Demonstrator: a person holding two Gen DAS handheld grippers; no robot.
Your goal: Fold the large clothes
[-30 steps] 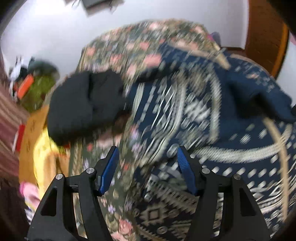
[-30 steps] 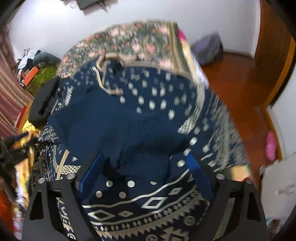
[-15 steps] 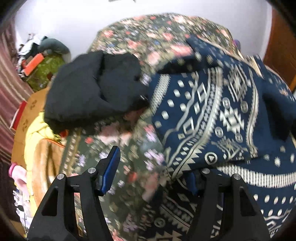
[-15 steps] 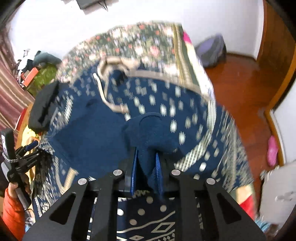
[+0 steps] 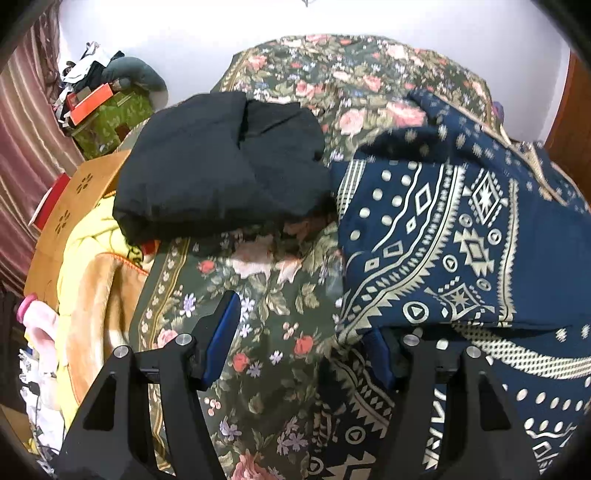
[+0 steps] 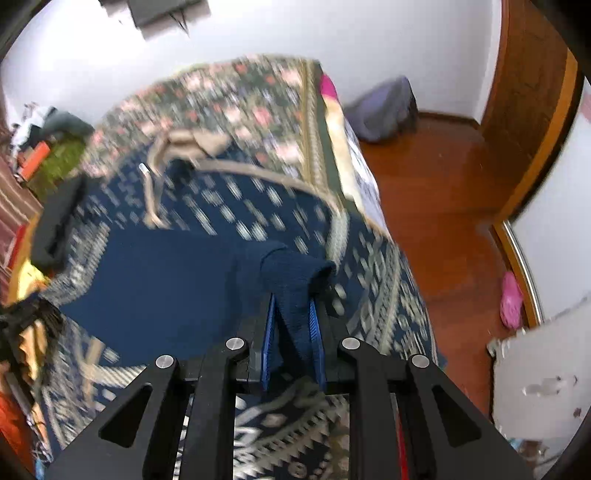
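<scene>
My right gripper [image 6: 291, 325] pinches a thin fold of the navy garment [image 6: 155, 280]; it could slip out under pull; my left gripper [image 5: 306, 332] gapes wide, its right finger tucked under the garment's edge, where it might snag.

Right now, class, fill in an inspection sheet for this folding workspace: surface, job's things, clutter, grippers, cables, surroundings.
Surface: bed with floral bedspread.
Job's things: navy patterned garment spread on the bed; folded black garment beside it.
Clutter: yellow blanket, orange box and green bag at the left.
Grippers: left gripper, jaws open over the garment's edge; right gripper, jaws shut on a navy fold.
Cables: nothing seen.
Surroundings: white wall, wooden floor, striped curtain, pink slipper.
</scene>
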